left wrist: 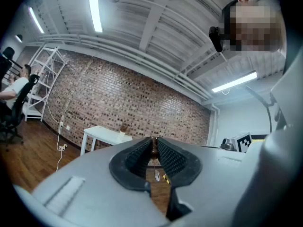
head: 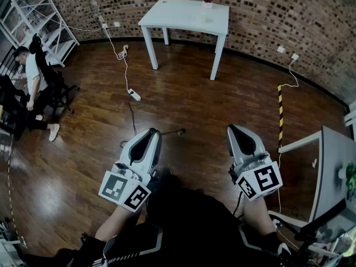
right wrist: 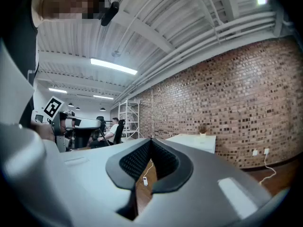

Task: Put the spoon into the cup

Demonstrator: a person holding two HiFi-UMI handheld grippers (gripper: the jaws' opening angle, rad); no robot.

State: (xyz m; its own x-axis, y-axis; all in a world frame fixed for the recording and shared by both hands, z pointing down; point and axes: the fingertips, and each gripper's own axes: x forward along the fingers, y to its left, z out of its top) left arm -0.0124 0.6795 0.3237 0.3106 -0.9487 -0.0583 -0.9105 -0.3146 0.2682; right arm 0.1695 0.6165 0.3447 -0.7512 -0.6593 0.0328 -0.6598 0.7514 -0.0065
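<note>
I cannot make out a spoon or a cup in any view. My left gripper (head: pixel 151 131) and right gripper (head: pixel 232 128) are held level side by side above the wooden floor, in front of my lap. Both point toward a white table (head: pixel 183 13) by the far brick wall. A small potted plant (head: pixel 208 3) stands on that table. In the left gripper view the left gripper (left wrist: pixel 154 138) has its ribbed pads together at the tips, with nothing held. In the right gripper view the right gripper (right wrist: pixel 151 139) is also shut and holds nothing.
A person (head: pixel 33 74) sits on a chair at the far left beside white shelving (head: pixel 39 15). A power strip (head: pixel 134 95) with a cable lies on the floor ahead. A desk (head: pixel 334 166) stands at my right, with a yellow-black strip (head: pixel 280 113) on the floor beside it.
</note>
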